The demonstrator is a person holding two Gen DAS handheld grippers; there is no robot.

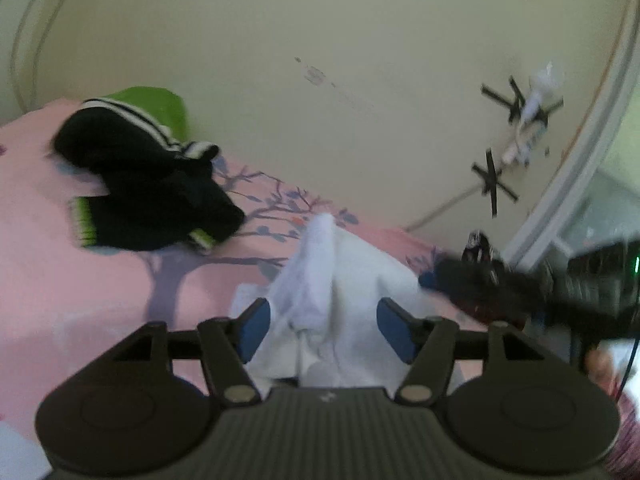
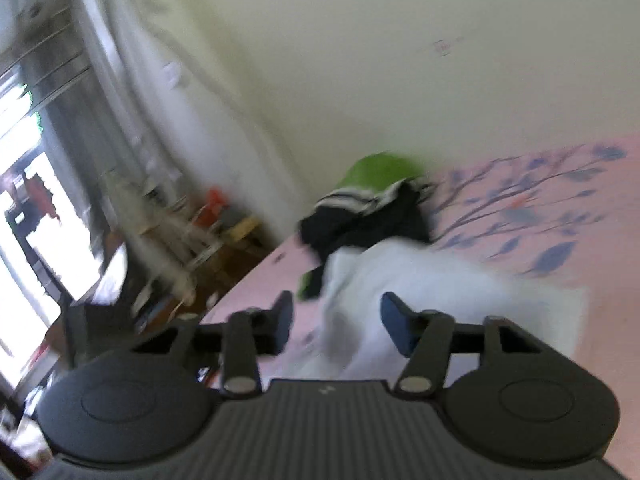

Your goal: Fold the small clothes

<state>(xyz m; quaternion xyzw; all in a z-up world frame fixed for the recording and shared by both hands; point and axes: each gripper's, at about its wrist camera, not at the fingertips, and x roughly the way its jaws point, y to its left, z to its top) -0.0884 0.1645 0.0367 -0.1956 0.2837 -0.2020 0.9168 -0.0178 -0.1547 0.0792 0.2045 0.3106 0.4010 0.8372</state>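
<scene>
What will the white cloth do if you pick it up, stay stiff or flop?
Probably flop: the white cloth already lies bunched and creased on the pink sheet. It looks thin, so likely light. Soft fabric probably won't roll, though a loose pinch might let it slip out.

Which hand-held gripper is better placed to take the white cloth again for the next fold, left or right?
Probably left. The left hand-held gripper stands open with the white cloth bunched between its pads; the right hand-held gripper is open over the cloth's edge.
</scene>
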